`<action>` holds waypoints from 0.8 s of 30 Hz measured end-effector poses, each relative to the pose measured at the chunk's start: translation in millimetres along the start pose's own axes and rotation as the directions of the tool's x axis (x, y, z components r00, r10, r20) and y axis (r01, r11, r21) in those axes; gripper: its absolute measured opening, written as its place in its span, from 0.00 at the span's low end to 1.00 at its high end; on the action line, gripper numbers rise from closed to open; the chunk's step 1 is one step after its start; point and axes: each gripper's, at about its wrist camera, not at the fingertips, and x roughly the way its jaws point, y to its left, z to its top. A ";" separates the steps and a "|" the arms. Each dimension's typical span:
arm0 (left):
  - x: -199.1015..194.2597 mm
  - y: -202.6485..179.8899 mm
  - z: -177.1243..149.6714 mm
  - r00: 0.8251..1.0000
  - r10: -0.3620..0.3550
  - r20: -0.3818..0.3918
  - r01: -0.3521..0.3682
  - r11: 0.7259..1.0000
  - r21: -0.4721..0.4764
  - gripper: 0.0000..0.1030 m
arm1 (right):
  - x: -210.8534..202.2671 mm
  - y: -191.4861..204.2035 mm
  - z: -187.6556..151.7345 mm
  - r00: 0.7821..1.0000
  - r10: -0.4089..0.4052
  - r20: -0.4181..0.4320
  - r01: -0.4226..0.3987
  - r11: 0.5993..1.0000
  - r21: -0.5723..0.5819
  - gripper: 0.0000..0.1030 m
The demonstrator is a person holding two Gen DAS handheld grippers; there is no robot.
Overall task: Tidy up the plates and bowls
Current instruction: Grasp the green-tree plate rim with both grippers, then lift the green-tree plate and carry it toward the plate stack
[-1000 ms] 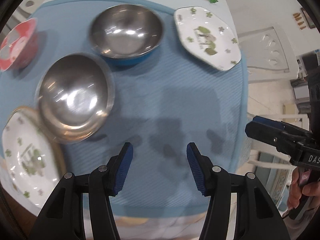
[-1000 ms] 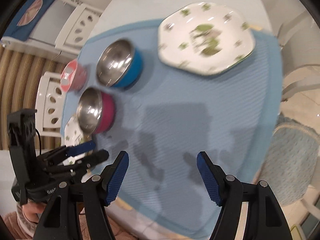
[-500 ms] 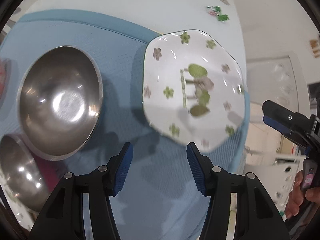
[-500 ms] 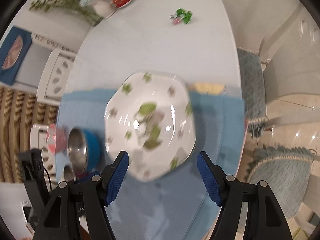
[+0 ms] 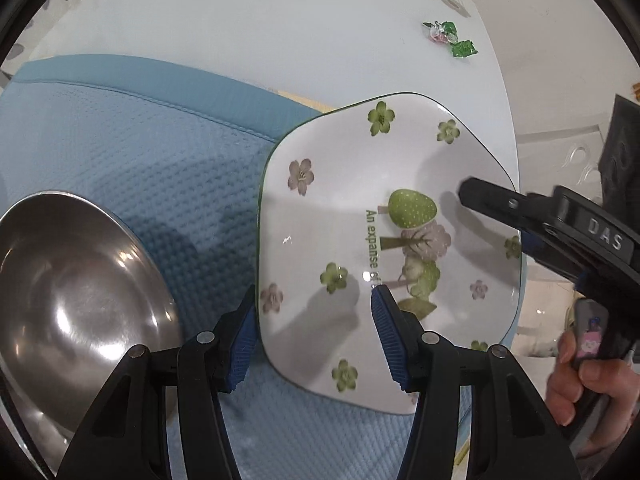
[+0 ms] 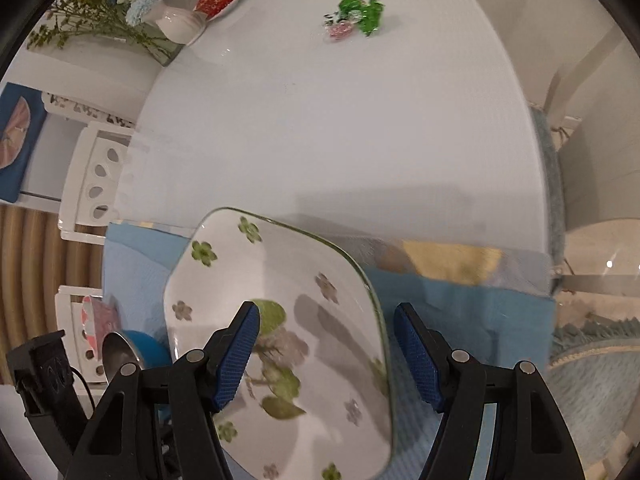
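Both straddle the flowered plate (image 5: 360,240) on the blue mat (image 5: 140,152) at frame centre — left hand-held gripper (image 5: 314,336) half open, right hand-held gripper (image 6: 326,354) closing, pads not yet touching its rim.

A white plate (image 5: 344,216) scattered with green and mauve flowers and painted trees sits on a blue waffle-textured mat (image 5: 132,148), beside a silver steel bowl (image 5: 68,304) on a white table (image 6: 320,120).

I'm at a home dining table (image 6: 320,120): blue mat (image 5: 140,152) under my grippers, flower vase (image 6: 180,24) far ahead-left, white chairs (image 6: 96,180) around.
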 end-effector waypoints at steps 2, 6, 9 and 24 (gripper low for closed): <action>3.7 1.7 2.7 1.000 -0.013 -0.005 0.013 1.000 0.010 0.49 | 7.1 7.6 3.4 1.000 -0.024 -0.004 0.024 0.999 -0.041 0.55; 3.6 4.1 4.9 0.999 -0.041 0.001 0.041 0.999 0.027 0.49 | 11.7 8.6 6.8 0.999 -0.029 -0.023 0.027 0.997 -0.067 0.54; -0.2 8.5 4.1 0.998 -0.070 -0.006 0.070 0.997 0.037 0.49 | 7.4 0.9 4.8 0.999 0.024 -0.025 -0.024 0.999 -0.031 0.54; -7.2 2.1 -24.6 0.997 -0.064 -0.041 0.067 0.994 0.083 0.49 | -13.0 -9.2 -33.6 0.993 0.094 -0.065 -0.093 0.996 0.013 0.54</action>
